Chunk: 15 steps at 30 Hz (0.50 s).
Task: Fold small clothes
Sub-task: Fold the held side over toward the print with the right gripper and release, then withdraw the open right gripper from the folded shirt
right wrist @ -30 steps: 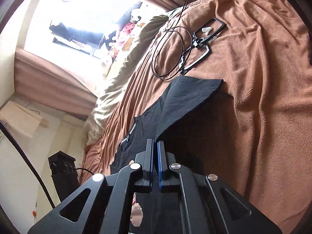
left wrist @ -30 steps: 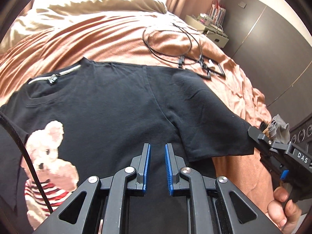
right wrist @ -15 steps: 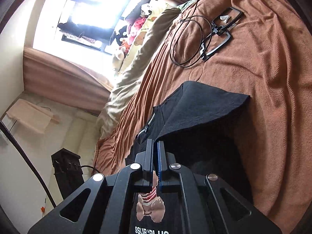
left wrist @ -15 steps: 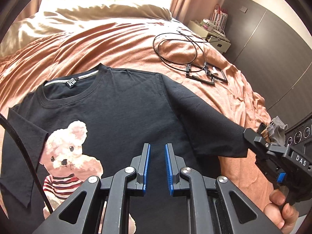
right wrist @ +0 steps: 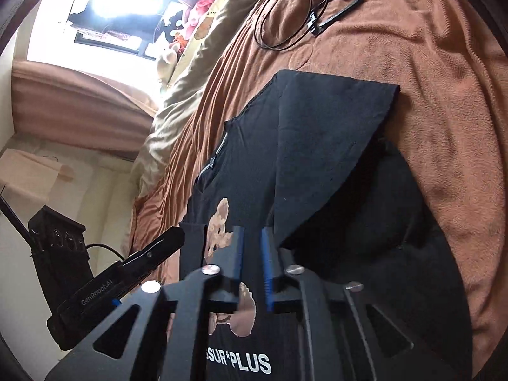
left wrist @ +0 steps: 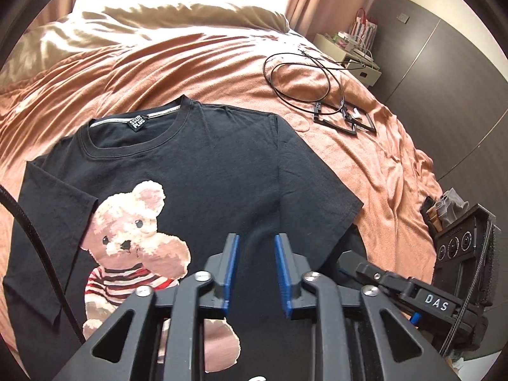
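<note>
On the bed's orange blanket (left wrist: 197,73), from the left wrist, we see the black T-shirt (left wrist: 203,165) lying flat, neck label reading "SSUR PLUS". Our left gripper (left wrist: 255,268) has just been opening, nothing between its pads; the right gripper (left wrist: 355,265) reads "DAS". From the right wrist, jaws just parted, empty, above "SSUR*PLUS"; "GenRobot.AI" marks the left gripper.

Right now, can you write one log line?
black T-shirt: flat on bed | left gripper: open, empty | right gripper: open, empty
</note>
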{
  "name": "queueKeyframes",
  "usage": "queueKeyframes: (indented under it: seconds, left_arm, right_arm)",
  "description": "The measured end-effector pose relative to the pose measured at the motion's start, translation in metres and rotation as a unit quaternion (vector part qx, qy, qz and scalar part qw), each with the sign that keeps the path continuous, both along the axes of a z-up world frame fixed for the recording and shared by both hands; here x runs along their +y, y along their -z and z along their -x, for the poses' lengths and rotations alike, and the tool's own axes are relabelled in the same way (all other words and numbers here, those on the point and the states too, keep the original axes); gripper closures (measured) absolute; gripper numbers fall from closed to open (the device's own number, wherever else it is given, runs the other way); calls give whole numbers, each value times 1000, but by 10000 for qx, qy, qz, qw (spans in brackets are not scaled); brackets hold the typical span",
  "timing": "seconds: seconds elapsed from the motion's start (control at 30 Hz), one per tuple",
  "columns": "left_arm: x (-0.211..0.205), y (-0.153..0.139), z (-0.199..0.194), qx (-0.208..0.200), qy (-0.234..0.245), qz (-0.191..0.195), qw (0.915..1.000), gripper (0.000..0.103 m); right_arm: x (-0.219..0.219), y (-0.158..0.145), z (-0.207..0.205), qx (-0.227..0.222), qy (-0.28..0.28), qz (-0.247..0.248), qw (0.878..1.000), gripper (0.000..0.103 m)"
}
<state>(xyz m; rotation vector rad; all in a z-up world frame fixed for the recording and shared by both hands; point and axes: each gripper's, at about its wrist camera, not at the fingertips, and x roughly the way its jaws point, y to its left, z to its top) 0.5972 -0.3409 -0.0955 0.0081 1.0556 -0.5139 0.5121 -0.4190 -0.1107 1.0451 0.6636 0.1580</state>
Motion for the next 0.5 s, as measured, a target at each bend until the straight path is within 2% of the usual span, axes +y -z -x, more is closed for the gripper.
queueKeyframes:
  seconds: [0.03,0.07,0.27,0.47,0.5]
  left_arm:
    - [1,-1,2,-23,1,-14,10000,65]
    - [1,-2,4,-43,8,-19,10000,61]
    - [-11,-6,14,-83,188,-6,9998,59]
    - [-44,-3,20,-102,513,-18,9986,59]
    - [-50,-2,20,-97,563,-18,9984,59]
  right_arm:
    - [-3,-4,7,-53,141,49,9999,21]
    - [-6,-8,14,-123,278,104,9995,19]
    - [-30,-18,43,-178,589,122,9980,19]
    - [-60,-19,59,-117,920,136,9956,19]
    - [-66,-17,60,-69,951,125,9954,23]
